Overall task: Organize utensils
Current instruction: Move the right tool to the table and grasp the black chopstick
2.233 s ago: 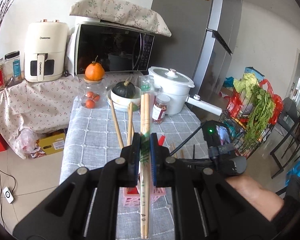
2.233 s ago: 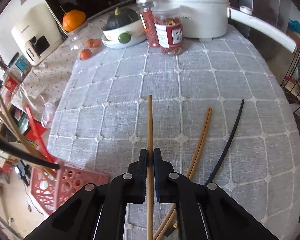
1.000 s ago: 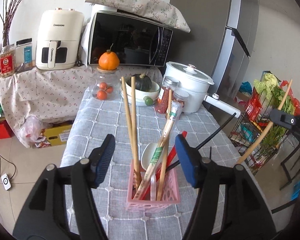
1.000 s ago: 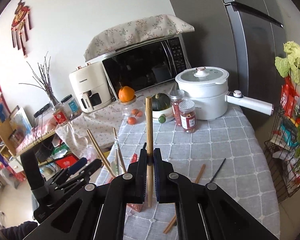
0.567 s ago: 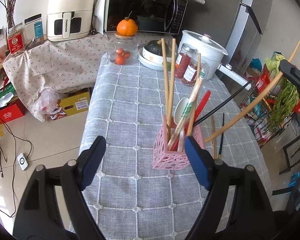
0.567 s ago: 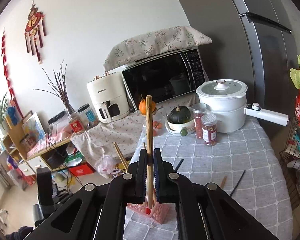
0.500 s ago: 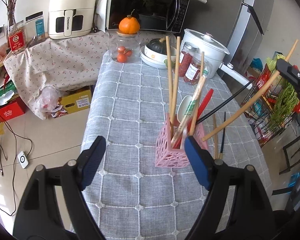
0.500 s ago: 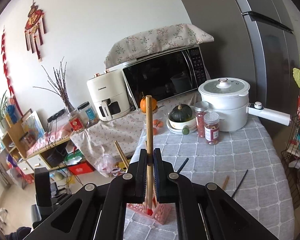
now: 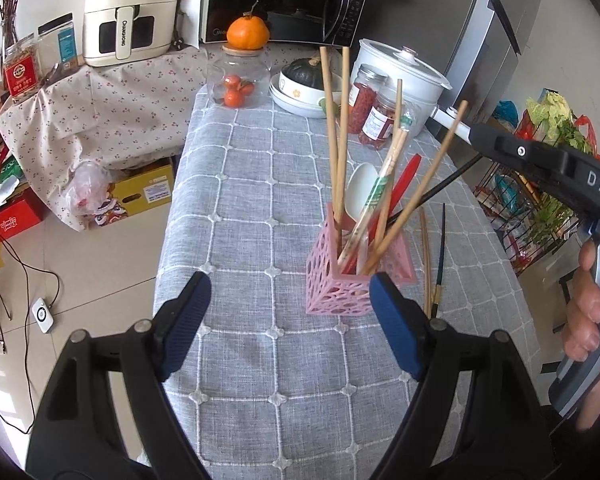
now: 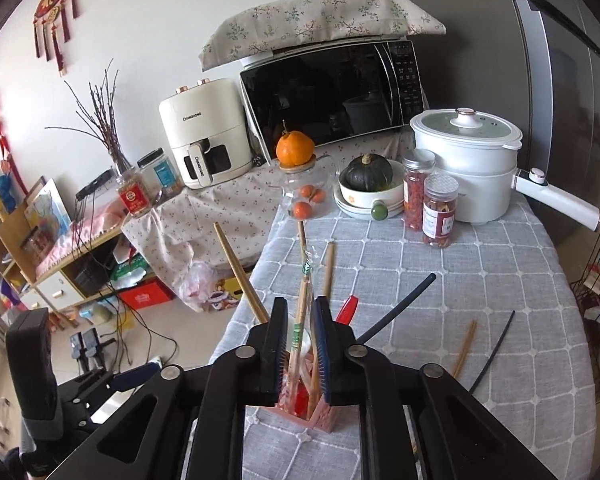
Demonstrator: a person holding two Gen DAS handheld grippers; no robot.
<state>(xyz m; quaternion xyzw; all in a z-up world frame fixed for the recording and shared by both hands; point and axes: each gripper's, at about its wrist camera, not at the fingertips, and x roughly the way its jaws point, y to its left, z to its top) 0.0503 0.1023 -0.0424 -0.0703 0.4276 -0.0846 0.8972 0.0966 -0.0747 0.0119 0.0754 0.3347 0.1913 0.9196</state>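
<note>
Left gripper (image 9: 290, 312): jaws spread wide, holding nothing, hovering above the near end of the worktop (image 9: 260, 184) with the holder ahead and slightly right.
Right gripper (image 10: 298, 350): jaws parted a little; the wooden chopstick (image 9: 418, 196) stands in the gap between them, and I cannot tell whether the pads touch it, so it reads as let go rather than gripped.
Utensil holder (image 9: 336, 280): pink, perforated, upright near the middle of the worktop; it carries several wooden chopsticks, a wrapped pair (image 9: 374, 200), a white spoon (image 9: 358, 190), a red utensil (image 9: 400, 182) and a black chopstick (image 9: 440, 190).
Chopstick axis: low end inside the holder, top leaning up and right toward the right gripper.
Loose pieces: a brown pair (image 9: 426, 256) and a black chopstick (image 9: 441, 252) lie flat just right of the holder, long axes running near to far.
Key relation: the loose pieces lie on the holder's right side, so the right hand is judged nearer; its jaws would close across their width.
Progress: most utensils look stowed; these loose chopsticks remain.
</note>
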